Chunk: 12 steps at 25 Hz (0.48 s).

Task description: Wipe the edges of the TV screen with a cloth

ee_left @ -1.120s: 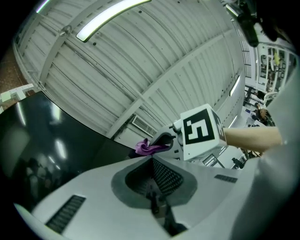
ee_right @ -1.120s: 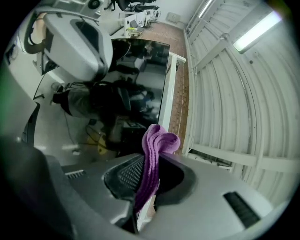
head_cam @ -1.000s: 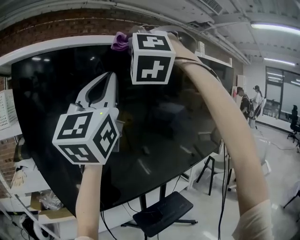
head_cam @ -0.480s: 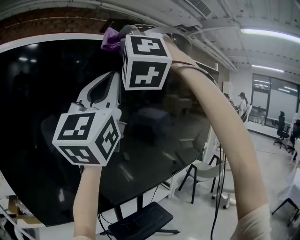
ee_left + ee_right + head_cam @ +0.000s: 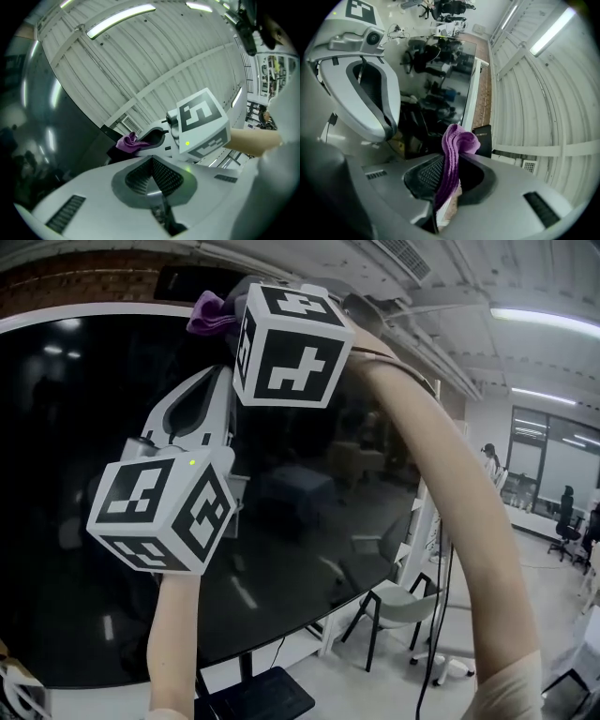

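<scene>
Right gripper point(image 5: 447, 171): the fingers are clamped on a folded purple cloth point(image 5: 458, 140), which bulges past their tips.
Left gripper point(image 5: 153, 173): the fingers are pressed together with nothing between them, and are held below the right fingers, before the glass.
Screen edge: the white top frame point(image 5: 94, 313) of the large black TV screen point(image 5: 328, 502) lies just beyond the right fingertips.
Risk, scraping: little cloth projects, so the hard tips may be dragged along the frame.
Risk, slipping: the cloth may be pulled from the pinch by friction.

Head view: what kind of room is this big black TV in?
Probably an office or lab: the big black TV screen stands on a dark floor stand, long white tube lights run overhead, and a pale grey chair sits nearby.
</scene>
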Motion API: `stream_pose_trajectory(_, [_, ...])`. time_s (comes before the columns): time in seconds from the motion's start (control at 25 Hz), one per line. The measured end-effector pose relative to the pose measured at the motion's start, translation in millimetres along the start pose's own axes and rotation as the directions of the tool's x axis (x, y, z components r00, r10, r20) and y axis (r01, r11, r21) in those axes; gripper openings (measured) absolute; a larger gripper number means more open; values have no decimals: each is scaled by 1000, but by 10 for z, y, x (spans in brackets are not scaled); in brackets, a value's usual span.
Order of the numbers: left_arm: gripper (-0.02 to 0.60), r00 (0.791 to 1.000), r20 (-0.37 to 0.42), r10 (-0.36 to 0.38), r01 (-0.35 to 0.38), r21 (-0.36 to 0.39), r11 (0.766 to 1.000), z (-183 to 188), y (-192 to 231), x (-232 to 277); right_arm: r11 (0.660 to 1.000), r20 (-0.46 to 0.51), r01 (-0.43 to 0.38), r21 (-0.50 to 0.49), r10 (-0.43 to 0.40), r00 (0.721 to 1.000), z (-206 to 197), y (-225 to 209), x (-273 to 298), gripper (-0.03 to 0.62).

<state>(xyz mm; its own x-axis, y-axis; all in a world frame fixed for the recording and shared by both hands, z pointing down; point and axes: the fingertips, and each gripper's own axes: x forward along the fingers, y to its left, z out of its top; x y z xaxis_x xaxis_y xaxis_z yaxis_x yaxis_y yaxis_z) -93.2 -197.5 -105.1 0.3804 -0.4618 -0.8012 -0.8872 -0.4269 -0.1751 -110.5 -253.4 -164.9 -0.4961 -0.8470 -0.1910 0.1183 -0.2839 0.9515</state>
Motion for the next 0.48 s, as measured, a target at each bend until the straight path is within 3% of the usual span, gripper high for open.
stream_pose_trajectory(0.24, [15,999,45,-14,15,-8,1000,-181,-366,230,1000,30,-3,8,3,1000,-455,133,-96,61])
stream_pose_trajectory(0.48, [15,999,3,-52,52,21,998,-442,-622,560,999,16,-19,38,19,1000,-938,160,-88,61])
